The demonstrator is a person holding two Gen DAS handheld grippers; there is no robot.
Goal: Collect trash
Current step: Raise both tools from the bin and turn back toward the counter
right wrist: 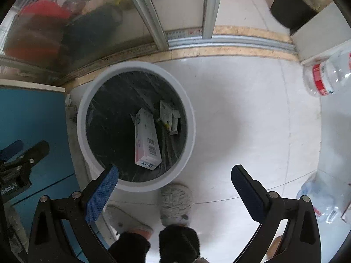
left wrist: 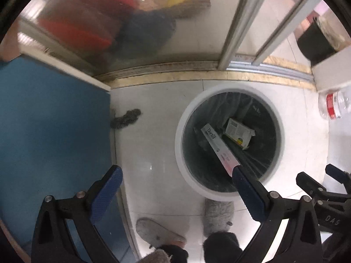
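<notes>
A round white trash bin (left wrist: 179,144) with a dark liner stands on the pale floor, and I look straight down into it. A long white and pink box (left wrist: 216,144) leans inside it, beside a smaller printed box (left wrist: 239,132). My left gripper (left wrist: 175,173) is open over the bin's near left rim with nothing between its fingers; its right fingertip overlaps the long box's end in view. In the right wrist view the bin (right wrist: 81,118) holds the same long box (right wrist: 145,138) and small box (right wrist: 169,116). My right gripper (right wrist: 175,171) hangs open and empty over the bin's near edge.
A blue cabinet (left wrist: 54,120) stands left of the bin. Clear plastic bottles (right wrist: 324,76) lie on the floor at right. A dark fluffy clump (left wrist: 126,118) lies by the cabinet. A sliding glass door track (left wrist: 197,72) runs behind. The person's slippers (right wrist: 175,203) are just below the bin.
</notes>
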